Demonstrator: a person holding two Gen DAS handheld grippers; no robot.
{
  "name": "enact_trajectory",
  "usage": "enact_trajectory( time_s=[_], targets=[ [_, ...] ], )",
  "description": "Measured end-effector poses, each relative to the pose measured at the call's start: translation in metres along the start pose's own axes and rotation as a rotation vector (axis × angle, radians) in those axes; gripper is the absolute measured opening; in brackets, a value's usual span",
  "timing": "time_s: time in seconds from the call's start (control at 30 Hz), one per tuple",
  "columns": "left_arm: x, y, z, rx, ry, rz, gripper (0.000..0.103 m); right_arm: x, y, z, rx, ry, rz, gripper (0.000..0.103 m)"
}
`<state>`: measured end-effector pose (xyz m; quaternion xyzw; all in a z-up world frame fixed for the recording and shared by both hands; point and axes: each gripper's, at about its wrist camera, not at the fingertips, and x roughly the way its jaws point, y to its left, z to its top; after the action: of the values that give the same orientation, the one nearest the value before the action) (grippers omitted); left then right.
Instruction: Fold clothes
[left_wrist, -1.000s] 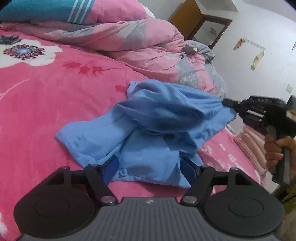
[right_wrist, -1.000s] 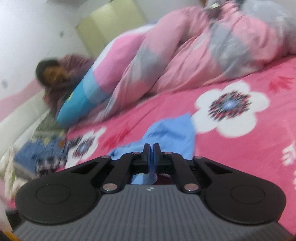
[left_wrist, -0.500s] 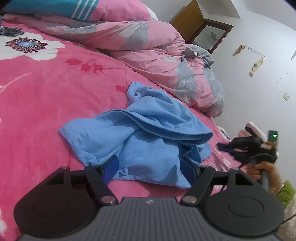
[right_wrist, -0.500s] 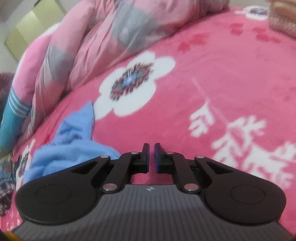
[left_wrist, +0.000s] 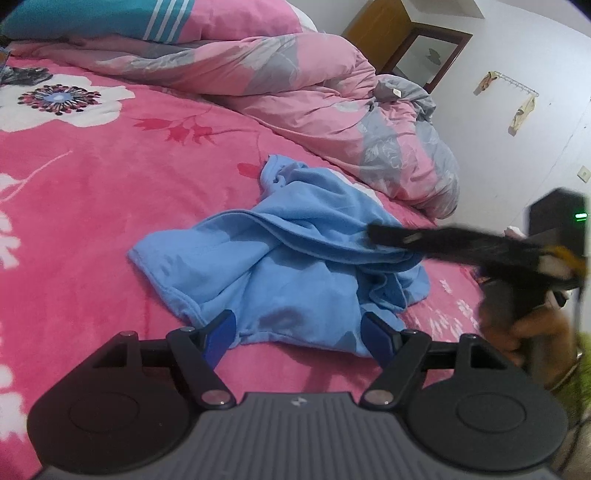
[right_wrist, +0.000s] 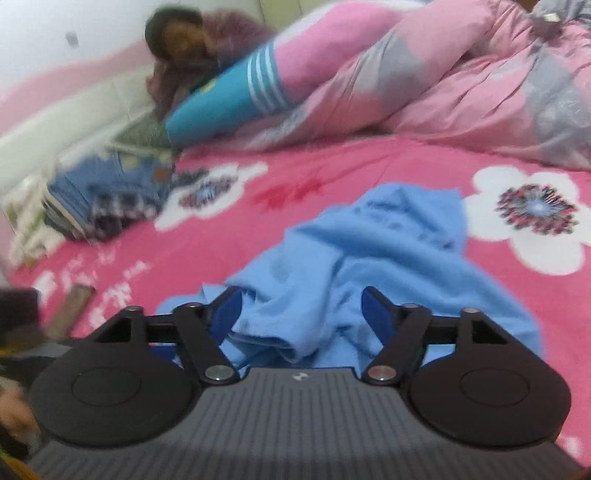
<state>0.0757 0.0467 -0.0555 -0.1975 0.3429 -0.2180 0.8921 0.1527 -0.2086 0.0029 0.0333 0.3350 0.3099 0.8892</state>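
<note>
Pink bed (left_wrist: 92, 177): blue garment (left_wrist: 280, 266) lies crumpled between my left tool (left_wrist: 299, 334), pads apart, and my right tool (right_wrist: 301, 308), opening over its folds.

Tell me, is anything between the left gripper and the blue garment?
Nothing visible. The left gripper stands open right at the near hem of the blue garment, with only the pink bedspread underneath.

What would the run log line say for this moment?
garment: blue shirt crumpled on bed | left gripper: open at hem | right gripper: opening over folds
</note>
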Motion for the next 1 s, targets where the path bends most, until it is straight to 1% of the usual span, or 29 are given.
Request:
enact_trajectory(
  time_s=[0.03,0.07,0.1,0.13,0.17,0.3,0.37,0.4,0.5,0.53,0.57,0.63,0.7,0.8,0.83,0.9,0.97,1.0],
  targets=[
    [-0.001,0.000,0.000,0.001,0.002,0.001,0.076,0.008,-0.002,-0.003,0.027,0.017,0.003,0.061],
    [-0.002,0.000,-0.001,0.003,0.003,0.002,0.076,0.015,-0.004,-0.006,0.054,0.035,0.007,0.030],
    [-0.003,0.001,-0.001,0.002,0.004,0.002,0.076,0.016,-0.007,-0.008,0.088,0.035,0.021,0.014],
    [-0.003,0.002,-0.001,0.000,0.004,0.000,0.076,0.012,-0.010,-0.010,0.127,0.023,0.042,0.013],
    [-0.004,0.003,-0.001,-0.004,0.005,-0.004,0.076,0.004,-0.014,-0.013,0.158,0.004,0.066,0.009],
    [-0.004,0.008,0.000,-0.037,0.003,-0.025,0.076,-0.053,-0.033,-0.020,0.275,-0.126,0.225,0.008],
    [-0.006,0.011,0.001,-0.057,0.006,-0.043,0.076,-0.077,-0.040,-0.021,0.315,-0.174,0.275,0.008],
    [-0.006,0.012,0.001,-0.067,0.009,-0.053,0.076,-0.089,-0.044,-0.023,0.334,-0.191,0.294,0.007],
    [-0.009,0.014,0.002,-0.095,0.024,-0.071,0.076,-0.114,-0.058,-0.037,0.359,-0.193,0.312,0.007],
    [-0.011,0.014,0.003,-0.104,0.031,-0.070,0.077,-0.119,-0.063,-0.044,0.365,-0.189,0.303,0.007],
    [-0.014,0.014,0.003,-0.113,0.034,-0.070,0.082,-0.124,-0.067,-0.052,0.374,-0.184,0.288,0.007],
    [-0.022,0.014,0.004,-0.131,0.032,-0.087,0.085,-0.130,-0.082,-0.067,0.422,-0.184,0.246,0.007],
    [-0.031,0.016,0.005,-0.160,0.023,-0.118,0.086,-0.138,-0.102,-0.080,0.501,-0.220,0.220,0.007],
    [-0.041,0.018,0.005,-0.202,0.001,-0.133,0.089,-0.153,-0.131,-0.099,0.623,-0.284,0.186,0.007],
    [-0.040,0.017,0.006,-0.203,-0.001,-0.123,0.090,-0.154,-0.138,-0.103,0.646,-0.278,0.154,0.007],
    [-0.032,0.011,0.009,-0.188,0.012,-0.101,0.090,-0.148,-0.145,-0.109,0.661,-0.220,0.059,0.008],
    [-0.023,0.003,0.012,-0.166,0.030,-0.080,0.090,-0.142,-0.153,-0.115,0.676,-0.162,-0.037,0.012],
    [-0.018,-0.002,0.013,-0.148,0.041,-0.067,0.090,-0.138,-0.155,-0.118,0.679,-0.122,-0.095,0.016]
  ],
)
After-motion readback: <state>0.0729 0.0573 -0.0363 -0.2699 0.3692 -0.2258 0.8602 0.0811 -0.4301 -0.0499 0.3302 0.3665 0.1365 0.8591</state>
